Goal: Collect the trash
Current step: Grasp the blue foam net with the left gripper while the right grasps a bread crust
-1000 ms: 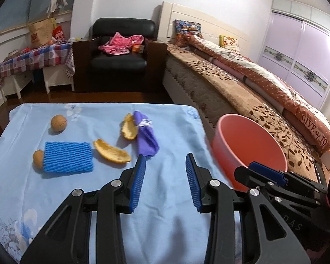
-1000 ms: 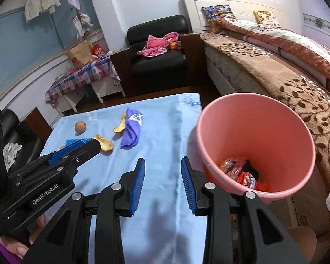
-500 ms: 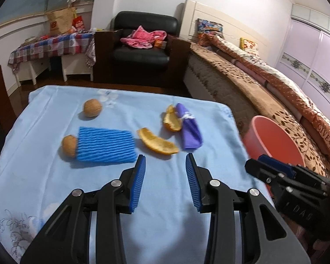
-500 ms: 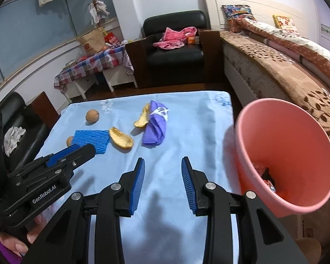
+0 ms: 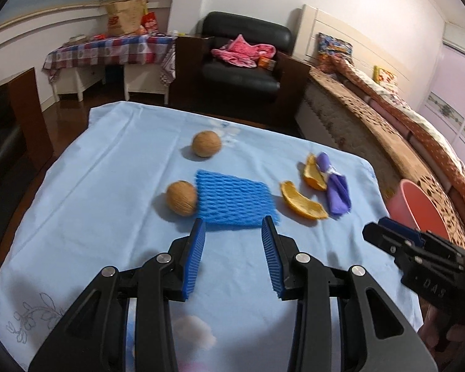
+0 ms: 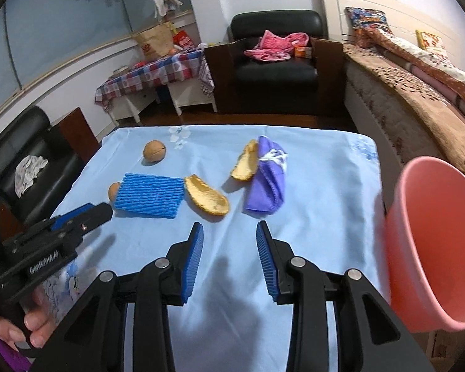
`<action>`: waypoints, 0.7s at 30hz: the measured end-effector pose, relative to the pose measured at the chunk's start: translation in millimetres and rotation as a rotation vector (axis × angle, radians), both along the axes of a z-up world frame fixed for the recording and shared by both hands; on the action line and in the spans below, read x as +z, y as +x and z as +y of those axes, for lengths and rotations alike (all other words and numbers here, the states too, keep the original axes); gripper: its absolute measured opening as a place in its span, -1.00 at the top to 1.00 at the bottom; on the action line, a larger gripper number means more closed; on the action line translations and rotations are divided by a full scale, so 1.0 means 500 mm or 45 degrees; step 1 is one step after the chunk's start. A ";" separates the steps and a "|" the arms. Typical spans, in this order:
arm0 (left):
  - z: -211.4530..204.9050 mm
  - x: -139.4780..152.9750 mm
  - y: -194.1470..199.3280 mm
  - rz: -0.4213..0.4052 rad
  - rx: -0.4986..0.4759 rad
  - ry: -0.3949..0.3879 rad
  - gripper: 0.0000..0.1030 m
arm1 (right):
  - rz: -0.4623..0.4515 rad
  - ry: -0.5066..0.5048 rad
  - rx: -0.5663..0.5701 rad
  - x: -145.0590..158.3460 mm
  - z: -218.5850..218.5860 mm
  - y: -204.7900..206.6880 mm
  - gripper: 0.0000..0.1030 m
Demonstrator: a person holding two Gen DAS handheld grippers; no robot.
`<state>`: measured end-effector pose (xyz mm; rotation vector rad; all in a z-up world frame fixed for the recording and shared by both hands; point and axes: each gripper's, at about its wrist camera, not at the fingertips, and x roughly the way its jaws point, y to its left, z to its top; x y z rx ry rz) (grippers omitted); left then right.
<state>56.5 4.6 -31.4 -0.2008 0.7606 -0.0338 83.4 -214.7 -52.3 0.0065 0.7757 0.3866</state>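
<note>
Both empty, parted claws, left (image 5: 232, 257) and right (image 6: 229, 259), have swung away from the pink plastic bin (image 6: 434, 248) toward the blue foam net sleeve (image 5: 235, 198) and orange peels (image 6: 206, 198) lying on the blue-clothed worktop (image 6: 319, 217), so another pickup looks imminent.

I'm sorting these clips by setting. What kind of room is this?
Most likely a bedroom in a home. A bed with a patterned quilt runs along one side, a black armchair holding pink clothes stands against the far wall, and a wardrobe with sliding doors sits beyond the bed.
</note>
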 end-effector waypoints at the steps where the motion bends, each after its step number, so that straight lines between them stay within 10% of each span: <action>1: 0.005 0.000 0.006 0.003 0.012 0.000 0.26 | -0.003 -0.007 0.010 0.000 0.004 0.002 0.28; 21: 0.009 -0.059 0.106 0.210 0.142 -0.090 0.26 | -0.047 -0.185 0.218 -0.030 0.092 0.092 -0.09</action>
